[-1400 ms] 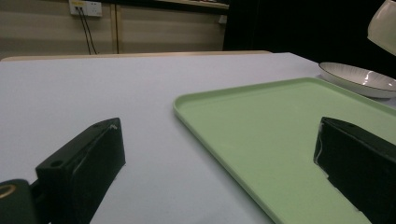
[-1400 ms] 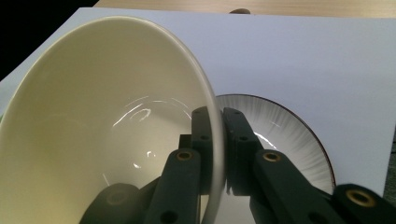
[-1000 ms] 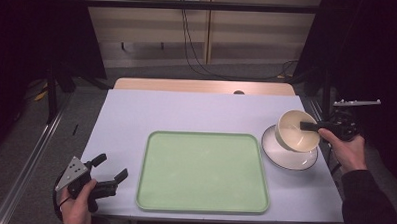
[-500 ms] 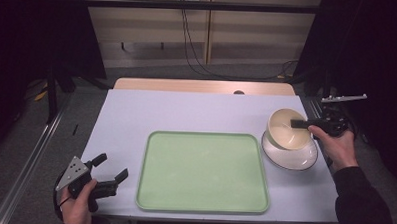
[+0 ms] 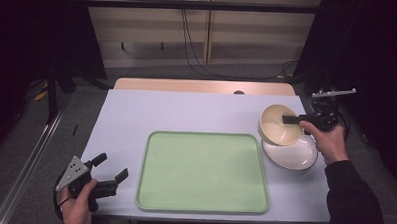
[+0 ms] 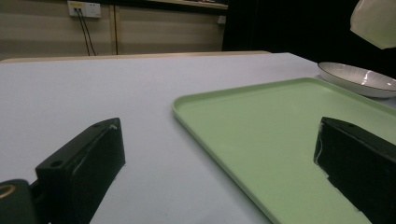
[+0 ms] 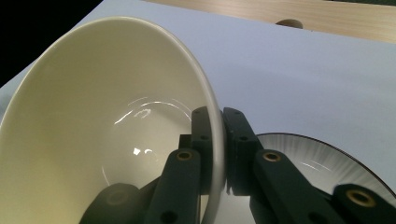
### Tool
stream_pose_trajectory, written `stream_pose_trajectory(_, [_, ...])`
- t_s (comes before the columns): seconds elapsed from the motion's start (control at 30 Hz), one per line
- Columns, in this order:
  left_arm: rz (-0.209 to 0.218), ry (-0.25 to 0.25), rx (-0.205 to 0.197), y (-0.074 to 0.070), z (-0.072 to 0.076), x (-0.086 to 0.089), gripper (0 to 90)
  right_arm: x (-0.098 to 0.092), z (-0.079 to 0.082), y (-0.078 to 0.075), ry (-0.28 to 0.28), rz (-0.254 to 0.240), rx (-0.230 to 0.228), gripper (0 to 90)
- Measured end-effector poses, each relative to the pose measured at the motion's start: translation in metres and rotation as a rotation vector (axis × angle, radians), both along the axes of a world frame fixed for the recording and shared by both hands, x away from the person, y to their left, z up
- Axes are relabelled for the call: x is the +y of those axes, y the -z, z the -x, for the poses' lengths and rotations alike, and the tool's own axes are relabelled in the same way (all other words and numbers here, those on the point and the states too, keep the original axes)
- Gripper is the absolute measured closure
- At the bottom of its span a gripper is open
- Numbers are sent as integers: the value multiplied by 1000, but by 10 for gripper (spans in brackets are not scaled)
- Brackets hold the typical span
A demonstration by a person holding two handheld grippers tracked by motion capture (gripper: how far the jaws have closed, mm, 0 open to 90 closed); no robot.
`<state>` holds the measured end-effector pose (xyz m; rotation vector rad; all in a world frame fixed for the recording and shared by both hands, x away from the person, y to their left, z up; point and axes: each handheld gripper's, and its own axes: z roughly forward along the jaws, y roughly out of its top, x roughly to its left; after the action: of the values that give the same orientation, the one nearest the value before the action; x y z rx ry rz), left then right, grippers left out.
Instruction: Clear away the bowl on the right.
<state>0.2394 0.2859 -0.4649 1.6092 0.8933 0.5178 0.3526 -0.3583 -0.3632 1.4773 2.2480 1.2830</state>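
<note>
A cream bowl (image 5: 277, 125) hangs tilted in the air above a white plate (image 5: 292, 154) with a dark rim at the table's right side. My right gripper (image 5: 289, 119) is shut on the bowl's rim (image 7: 212, 116), one jaw inside and one outside. The plate (image 7: 322, 163) lies below the jaws. A light green tray (image 5: 203, 171) lies in the middle of the table. My left gripper (image 5: 109, 172) stands open near the table's front left corner, low over the surface, with nothing between its jaws. The tray (image 6: 280, 135), the plate (image 6: 357, 84) and the lifted bowl (image 6: 376, 21) lie ahead of it.
The table (image 5: 186, 111) has a lavender top and a wooden strip along its far edge. Cables (image 5: 191, 41) hang down the wall behind. A metal rail (image 5: 29, 161) runs along the floor at the left.
My right gripper has carried the bowl up off the plate and leftwards, towards the tray. The left gripper has stayed in place.
</note>
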Motion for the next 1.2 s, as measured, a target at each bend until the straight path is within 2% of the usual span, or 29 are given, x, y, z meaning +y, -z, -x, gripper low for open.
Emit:
stream_pose_trajectory(0.47, [5,1,2,0,0,-1,18,25,-16,-3,-37,2,4,845])
stream_pose_trajectory(0.63, [8,7,0,0,0,0,18,29,-20,-2,-31,-12,10,845])
stream_pose_trajectory(0.8, [7,2,5,1,-1,0,18,35,-27,1,-18,-12,27,845])
stream_pose_trajectory(0.97, [7,1,5,1,-1,0,18,43,-32,6,-30,-5,33,845])
stream_pose_trajectory(1.0, [7,2,5,1,-1,0,18,48,-35,9,-30,5,48,845])
stream_pose_trajectory(1.2, [8,3,6,1,-1,0,18,57,-40,17,-30,25,71,845])
